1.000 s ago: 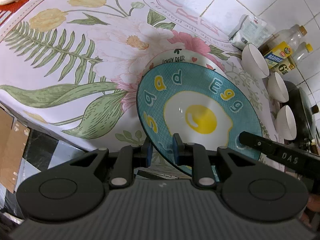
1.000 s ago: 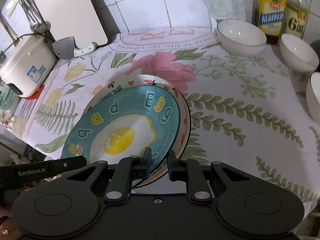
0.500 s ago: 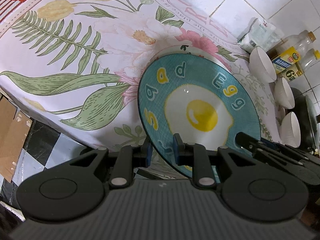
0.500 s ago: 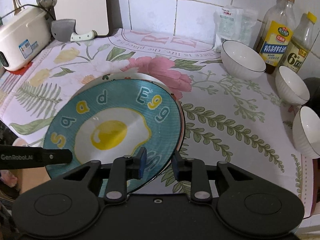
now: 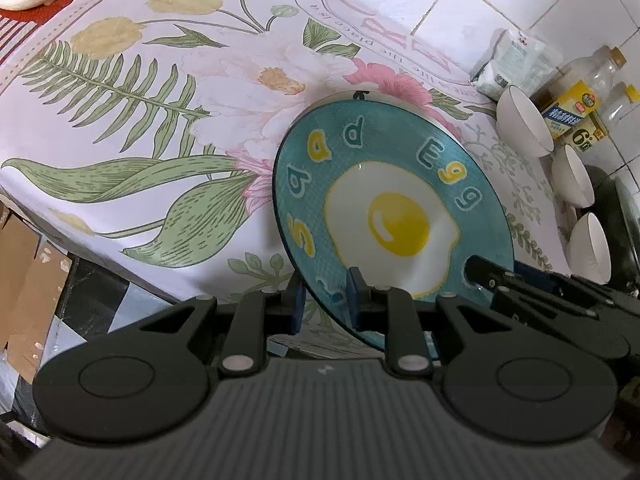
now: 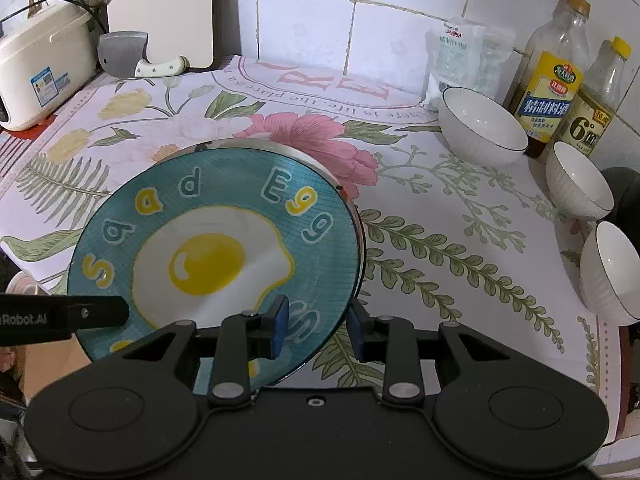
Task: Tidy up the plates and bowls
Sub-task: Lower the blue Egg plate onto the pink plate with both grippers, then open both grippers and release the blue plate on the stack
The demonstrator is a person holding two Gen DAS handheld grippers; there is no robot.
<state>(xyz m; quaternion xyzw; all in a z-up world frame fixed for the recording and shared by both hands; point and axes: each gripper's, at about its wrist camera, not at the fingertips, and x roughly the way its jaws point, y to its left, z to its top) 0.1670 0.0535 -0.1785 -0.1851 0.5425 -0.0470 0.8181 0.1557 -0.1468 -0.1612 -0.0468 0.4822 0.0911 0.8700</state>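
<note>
teal egg plate (image 6: 216,248) now sits nearly square over the white plate (image 6: 316,162) on the desk (image 6: 440,248); right claw (image 6: 316,326) has released, left claw (image 5: 322,300) stays clenched on its rim. stacking almost done.

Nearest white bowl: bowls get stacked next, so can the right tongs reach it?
Probably: the right tongs stand open around the rim of the egg plate, and only tablecloth lies between them and the nearest white bowl.
</note>
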